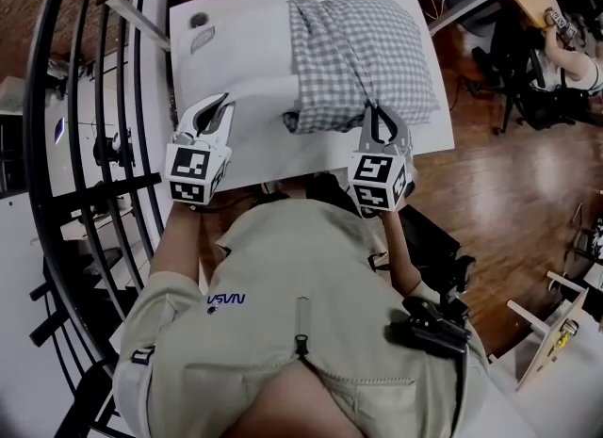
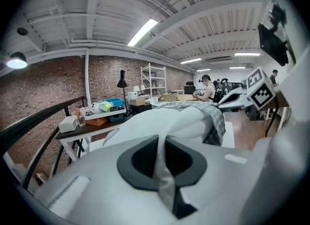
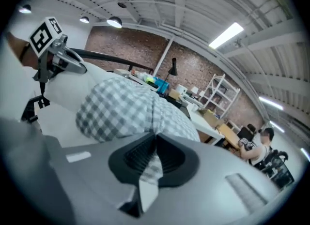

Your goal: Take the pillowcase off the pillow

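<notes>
A pillow lies on the white table (image 1: 236, 22), most of it inside a grey-checked pillowcase (image 1: 363, 50). The pillow's bare white end (image 1: 259, 92) sticks out of the case toward the left. My left gripper (image 1: 220, 105) is at that white end, shut on a fold of the white pillow fabric (image 2: 164, 122), which runs between its pads (image 2: 160, 144). My right gripper (image 1: 379, 111) is at the near edge of the pillowcase. It is shut on a pinch of the checked cloth (image 3: 121, 110), which is clamped between its ribbed pads (image 3: 155, 154).
A small dark round object (image 1: 199, 20) and a grey item (image 1: 202, 40) sit at the table's far left corner. A black curved railing (image 1: 85, 144) runs along the left. Wooden floor (image 1: 509, 182) lies to the right, where a seated person (image 1: 565, 59) works at another desk.
</notes>
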A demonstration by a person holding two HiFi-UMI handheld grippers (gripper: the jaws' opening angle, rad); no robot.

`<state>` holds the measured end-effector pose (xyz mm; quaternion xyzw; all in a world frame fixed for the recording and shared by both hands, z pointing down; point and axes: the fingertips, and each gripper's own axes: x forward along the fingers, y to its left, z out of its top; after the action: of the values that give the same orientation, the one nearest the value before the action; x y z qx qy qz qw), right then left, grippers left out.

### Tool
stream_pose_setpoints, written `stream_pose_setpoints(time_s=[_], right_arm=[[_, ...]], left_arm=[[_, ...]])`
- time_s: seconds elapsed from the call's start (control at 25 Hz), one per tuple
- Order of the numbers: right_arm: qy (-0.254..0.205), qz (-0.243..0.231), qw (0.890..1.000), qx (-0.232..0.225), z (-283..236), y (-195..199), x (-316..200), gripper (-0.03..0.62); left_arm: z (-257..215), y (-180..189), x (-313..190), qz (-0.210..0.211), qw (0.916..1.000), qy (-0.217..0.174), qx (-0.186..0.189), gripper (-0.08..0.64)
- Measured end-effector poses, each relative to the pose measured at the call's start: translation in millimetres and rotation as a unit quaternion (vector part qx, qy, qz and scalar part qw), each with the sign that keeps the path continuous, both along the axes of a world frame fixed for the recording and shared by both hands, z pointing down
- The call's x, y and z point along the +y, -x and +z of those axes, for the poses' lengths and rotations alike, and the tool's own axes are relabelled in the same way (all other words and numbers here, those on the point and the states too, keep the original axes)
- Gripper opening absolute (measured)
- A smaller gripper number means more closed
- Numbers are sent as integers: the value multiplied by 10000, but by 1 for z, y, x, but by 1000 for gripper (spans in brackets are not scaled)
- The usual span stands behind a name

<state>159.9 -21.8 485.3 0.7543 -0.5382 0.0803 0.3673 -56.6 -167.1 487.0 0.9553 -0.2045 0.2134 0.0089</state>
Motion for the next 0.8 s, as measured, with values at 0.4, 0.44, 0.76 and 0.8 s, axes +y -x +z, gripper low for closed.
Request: stream_pose_setpoints(time_s=[0.4,0.44,0.76,0.8], right_arm=[[1142,676,9907,-298,98,-68,51,18],[1169,685,9899,-413,104,-67,51,18],[1367,241,9756,-1699,73,-55,56,124],[1349,85,9741,-1811,62,-53,55,130]], left_arm=[[83,23,24,-221,9937,1050,-316,18],[91,22,27,-264,9923,1164,-322,18],[42,14,60,92,9898,1420,2,146],[30,15,62,160,9907,1353,5,165]])
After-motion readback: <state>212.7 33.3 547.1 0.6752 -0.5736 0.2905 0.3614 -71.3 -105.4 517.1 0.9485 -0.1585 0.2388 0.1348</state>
